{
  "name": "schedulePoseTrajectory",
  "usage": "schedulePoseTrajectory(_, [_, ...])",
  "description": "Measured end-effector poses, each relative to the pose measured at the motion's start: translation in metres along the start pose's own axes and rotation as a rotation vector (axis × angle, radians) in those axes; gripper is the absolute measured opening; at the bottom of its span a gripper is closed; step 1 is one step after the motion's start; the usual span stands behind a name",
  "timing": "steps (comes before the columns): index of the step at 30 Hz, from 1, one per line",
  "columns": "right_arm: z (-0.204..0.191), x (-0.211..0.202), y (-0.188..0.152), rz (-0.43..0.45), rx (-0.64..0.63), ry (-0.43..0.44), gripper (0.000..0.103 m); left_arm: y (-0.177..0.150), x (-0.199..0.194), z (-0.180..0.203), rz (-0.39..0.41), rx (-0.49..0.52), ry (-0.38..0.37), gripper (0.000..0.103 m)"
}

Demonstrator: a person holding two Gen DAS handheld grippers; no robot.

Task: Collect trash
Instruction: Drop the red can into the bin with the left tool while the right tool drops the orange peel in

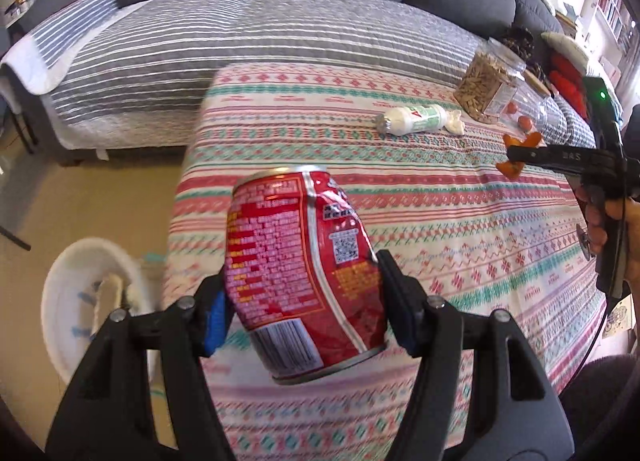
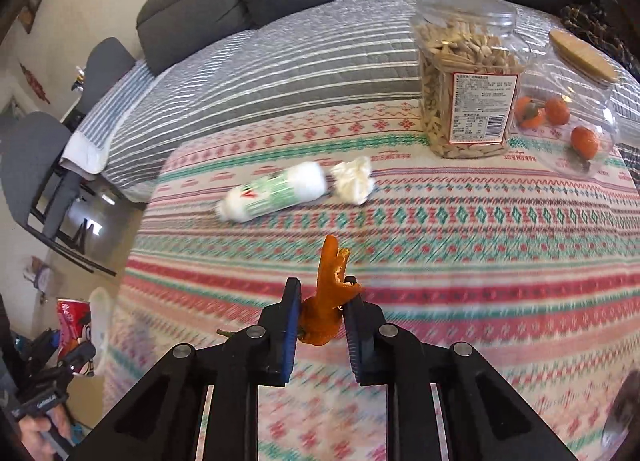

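My left gripper [image 1: 300,281] is shut on a dented red drink can [image 1: 304,265] and holds it above the near left edge of the patterned table [image 1: 460,221]. The can also shows in the right wrist view [image 2: 72,325]. My right gripper [image 2: 322,293] is shut on a piece of orange peel [image 2: 328,297] above the table; it shows in the left wrist view [image 1: 516,159] too. A white and green bottle [image 2: 276,191] lies on its side next to a crumpled white tissue [image 2: 354,179] further back on the table.
A white bin [image 1: 80,301] stands on the floor left of the table. A jar of seeds [image 2: 464,89] and a clear jar with oranges [image 2: 568,117] stand at the back right. A grey sofa with a striped cover [image 1: 240,33] is behind. Chairs [image 2: 36,165] are at the left.
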State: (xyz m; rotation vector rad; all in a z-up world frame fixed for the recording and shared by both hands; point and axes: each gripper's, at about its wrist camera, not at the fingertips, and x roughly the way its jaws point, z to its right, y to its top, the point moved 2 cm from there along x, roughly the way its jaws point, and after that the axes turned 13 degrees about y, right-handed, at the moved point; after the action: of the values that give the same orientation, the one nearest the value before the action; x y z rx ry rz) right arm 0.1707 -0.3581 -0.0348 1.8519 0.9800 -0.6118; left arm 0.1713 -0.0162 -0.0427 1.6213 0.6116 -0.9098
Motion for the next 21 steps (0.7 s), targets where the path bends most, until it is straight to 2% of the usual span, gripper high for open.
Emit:
schedulePoseTrajectory(5, [-0.035, 0.000, -0.019, -0.018, -0.013, -0.013, 0.021, -0.014, -0.014, -0.032, 0.009, -0.045, 0.013, 0.066])
schedulePoseTrajectory(14, [-0.107, 0.037, -0.050, -0.073, -0.053, 0.087, 0.021, -0.045, -0.015, -0.119, -0.020, -0.194, 0.071, 0.066])
schedulePoseTrajectory(21, [-0.164, 0.072, -0.067, -0.116, -0.119, 0.159, 0.021, -0.065, 0.005, -0.181, -0.081, -0.293, 0.144, 0.066])
